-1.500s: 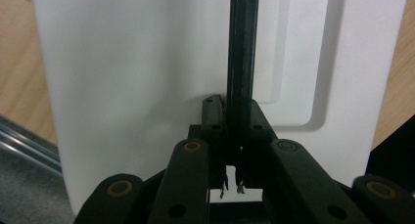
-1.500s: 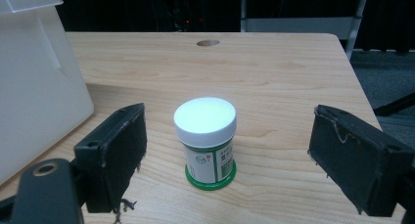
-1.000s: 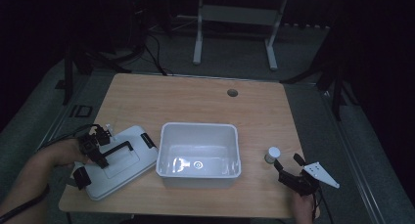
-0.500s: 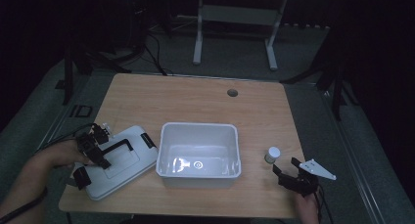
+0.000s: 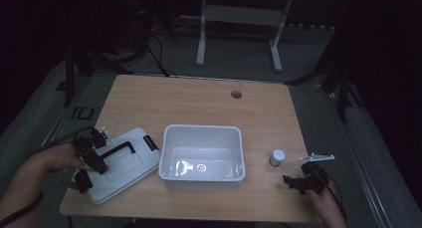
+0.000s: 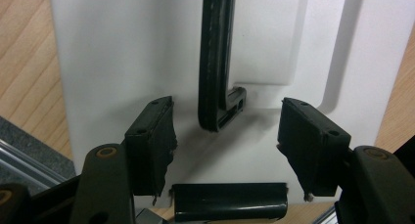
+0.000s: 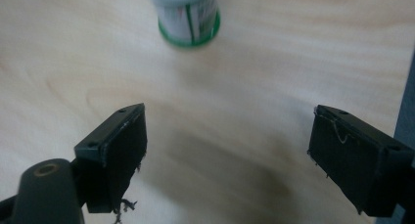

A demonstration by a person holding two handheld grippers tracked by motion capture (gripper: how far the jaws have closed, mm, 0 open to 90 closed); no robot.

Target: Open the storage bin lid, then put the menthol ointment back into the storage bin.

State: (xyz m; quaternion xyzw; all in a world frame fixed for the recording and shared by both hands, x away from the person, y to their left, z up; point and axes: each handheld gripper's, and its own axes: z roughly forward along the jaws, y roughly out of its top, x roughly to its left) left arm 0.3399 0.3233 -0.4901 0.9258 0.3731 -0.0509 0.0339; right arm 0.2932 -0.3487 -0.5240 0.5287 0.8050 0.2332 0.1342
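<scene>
A white lid (image 5: 130,163) with a black handle (image 5: 119,149) lies flat at the table's left, beside an empty white bin (image 5: 201,158). My left gripper (image 5: 99,162) hovers over the lid. In the left gripper view its jaws have just been opening; the gripper (image 6: 227,123) stands open with the handle's end (image 6: 218,106) between the pads, untouched. A small white-capped jar (image 5: 277,157) with a green base (image 7: 188,18) stands right of the bin. My right gripper (image 5: 297,180) is open just short of it (image 7: 227,155), with nothing between its jaws.
A black latch (image 6: 230,202) sits on the lid's near edge. The wooden table (image 5: 199,106) has a cable hole (image 5: 236,94) at the back. Table legs and cables stand on the dark floor behind. The table's right edge runs close to my right gripper.
My right gripper has drawn back slightly from the jar and risen. The left hand has kept its place over the lid, and its jaws now stand wider.
</scene>
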